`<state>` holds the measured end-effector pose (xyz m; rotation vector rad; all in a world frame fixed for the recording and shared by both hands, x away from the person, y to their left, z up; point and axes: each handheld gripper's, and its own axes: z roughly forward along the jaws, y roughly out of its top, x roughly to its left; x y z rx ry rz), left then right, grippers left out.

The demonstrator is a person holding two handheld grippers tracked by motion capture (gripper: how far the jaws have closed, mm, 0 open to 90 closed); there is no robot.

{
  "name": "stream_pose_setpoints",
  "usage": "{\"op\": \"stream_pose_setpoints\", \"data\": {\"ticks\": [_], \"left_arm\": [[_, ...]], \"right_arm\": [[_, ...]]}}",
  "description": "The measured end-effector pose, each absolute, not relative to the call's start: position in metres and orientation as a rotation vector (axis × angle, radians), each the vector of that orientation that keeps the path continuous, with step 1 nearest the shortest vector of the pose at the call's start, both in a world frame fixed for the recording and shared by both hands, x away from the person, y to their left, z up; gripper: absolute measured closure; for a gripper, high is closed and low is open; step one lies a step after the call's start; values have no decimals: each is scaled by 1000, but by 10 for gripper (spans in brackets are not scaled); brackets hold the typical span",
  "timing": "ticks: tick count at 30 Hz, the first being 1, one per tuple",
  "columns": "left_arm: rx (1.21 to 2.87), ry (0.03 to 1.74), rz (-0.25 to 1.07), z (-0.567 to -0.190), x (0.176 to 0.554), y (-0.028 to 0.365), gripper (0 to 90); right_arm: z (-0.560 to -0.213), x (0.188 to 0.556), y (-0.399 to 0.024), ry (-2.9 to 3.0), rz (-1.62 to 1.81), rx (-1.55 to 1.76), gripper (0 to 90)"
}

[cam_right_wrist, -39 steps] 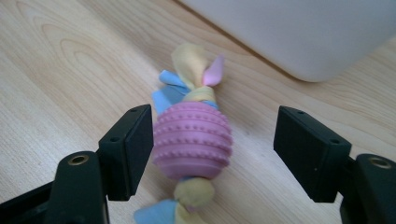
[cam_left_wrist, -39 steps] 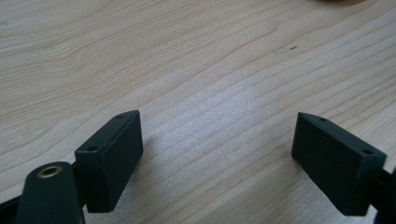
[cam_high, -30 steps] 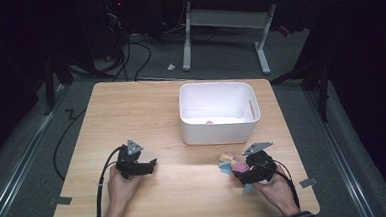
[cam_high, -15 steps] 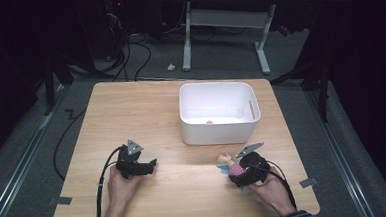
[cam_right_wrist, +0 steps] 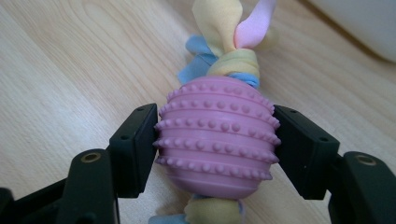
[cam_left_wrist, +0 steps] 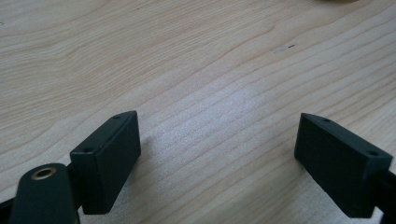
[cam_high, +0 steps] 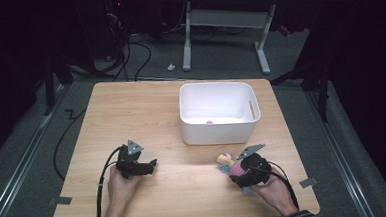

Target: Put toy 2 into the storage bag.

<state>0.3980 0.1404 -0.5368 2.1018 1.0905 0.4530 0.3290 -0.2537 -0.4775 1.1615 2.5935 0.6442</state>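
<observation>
Clamping right claw (cam_right_wrist: 215, 149) just closed onto pink knobbed rubber ball (cam_right_wrist: 215, 135) with pastel cloth tails, resting on wooden desk (cam_right_wrist: 70, 60). Ball likely light, springy, grippy; hold ribbed middle, not floppy tails. Left claw (cam_left_wrist: 219, 163) apart, empty.

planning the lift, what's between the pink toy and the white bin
Bare wooden table separates the pink studded rubber toy with cloth strips from the white plastic bin, in the high view.

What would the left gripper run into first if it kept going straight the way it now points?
Probably nothing soon: the left gripper points across the bare wooden table toward the right gripper, which has just been closing on the pink knobbed toy. That toy looks first in line, though depth is unclear.
</observation>
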Motion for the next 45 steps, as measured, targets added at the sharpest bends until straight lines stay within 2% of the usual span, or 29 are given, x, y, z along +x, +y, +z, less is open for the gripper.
{"op": "stream_pose_setpoints", "data": {"ticks": [20, 26, 34, 45], "left_arm": [[2105, 1091, 456, -537, 398, 140, 146], [2104, 1091, 456, -537, 398, 140, 146], [2105, 1087, 455, -537, 398, 140, 149], [2104, 1087, 457, -537, 398, 140, 150]], "right_arm": [[-407, 334, -275, 2473, 854, 1051, 347], [-371, 335, -282, 2410, 950, 997, 347], [-336, 359, -289, 2344, 937, 1000, 347], [-330, 402, -282, 2316, 890, 1022, 346]]}}
